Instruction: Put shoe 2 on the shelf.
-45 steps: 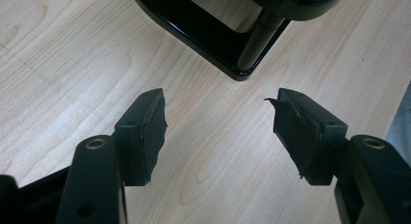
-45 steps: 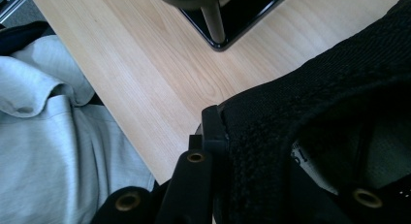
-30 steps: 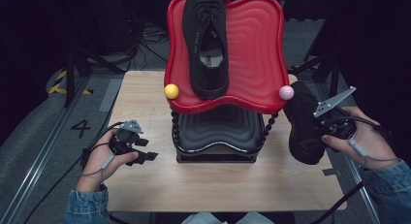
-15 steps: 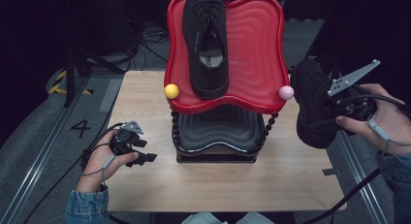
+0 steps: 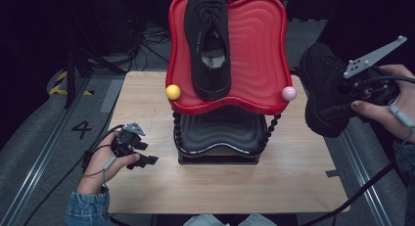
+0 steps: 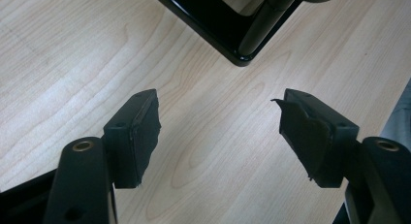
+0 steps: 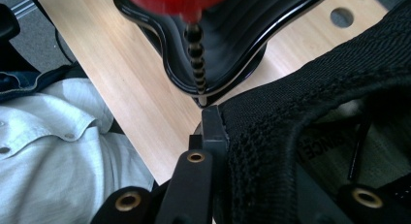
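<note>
Shoe in my grip: the black shoe [image 5: 325, 94] is at the right of the high view, lifted off the table, beside the red tray's right edge.
My right gripper [image 5: 359, 96]: its jaws are clamped on the shoe's collar [image 7: 252, 151], one jaw outside, one inside.
Second shoe [image 5: 209, 40]: it lies on the red tray [image 5: 259, 55], toe toward the bottom of the frame.
Stand: the black lower tray [image 5: 218, 133] sits under the red one, on the wooden table [image 5: 220, 187].
My left gripper [image 6: 218, 136]: jaws apart, nothing between them, low over the table at the lower left.
</note>
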A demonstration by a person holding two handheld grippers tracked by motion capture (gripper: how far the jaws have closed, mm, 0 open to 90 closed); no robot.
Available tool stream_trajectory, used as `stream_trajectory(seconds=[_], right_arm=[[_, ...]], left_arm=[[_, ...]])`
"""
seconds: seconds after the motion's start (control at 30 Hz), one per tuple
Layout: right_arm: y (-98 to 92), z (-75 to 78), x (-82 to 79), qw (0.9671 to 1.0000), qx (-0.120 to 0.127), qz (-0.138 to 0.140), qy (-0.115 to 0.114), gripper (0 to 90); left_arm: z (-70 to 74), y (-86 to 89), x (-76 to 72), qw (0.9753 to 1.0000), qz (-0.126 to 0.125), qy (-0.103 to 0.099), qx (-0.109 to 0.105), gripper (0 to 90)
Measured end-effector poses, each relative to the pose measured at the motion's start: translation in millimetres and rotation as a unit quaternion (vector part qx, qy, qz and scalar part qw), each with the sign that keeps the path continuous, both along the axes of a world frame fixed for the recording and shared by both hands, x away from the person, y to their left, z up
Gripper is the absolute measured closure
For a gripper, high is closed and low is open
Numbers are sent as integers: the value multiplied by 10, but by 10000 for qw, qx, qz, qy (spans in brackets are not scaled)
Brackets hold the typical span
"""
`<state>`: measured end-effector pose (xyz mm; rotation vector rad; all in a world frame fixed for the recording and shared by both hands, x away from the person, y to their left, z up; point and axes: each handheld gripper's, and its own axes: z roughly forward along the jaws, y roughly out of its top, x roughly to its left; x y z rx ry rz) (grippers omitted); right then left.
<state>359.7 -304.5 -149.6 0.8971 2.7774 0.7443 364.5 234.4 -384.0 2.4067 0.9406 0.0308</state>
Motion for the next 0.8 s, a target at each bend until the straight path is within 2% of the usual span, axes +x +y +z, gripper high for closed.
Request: stream_trajectory(seconds=[0.2, 0.4, 0.47, 0.6, 0.8], right_arm=[[24, 197, 17, 9999, 52, 14, -124, 874], [77, 388, 24, 9997, -103, -16, -201, 873], [82, 406, 25, 9997, -110, -5, -230, 873], [149, 575, -4, 9992, -111, 51, -378, 873], [258, 708, -28, 9985, -140, 131, -506, 873]], left_arm=[[2, -2, -3, 10000, -31, -42, 12, 316], [-8, -7, -7, 10000, -34, -17, 24, 316], [-10, -9, -5, 10000, -40, -13, 36, 316], [-7, -8, -7, 10000, -49, -19, 28, 316], [-6, -2, -10, 10000, -51, -30, 9, 316]])
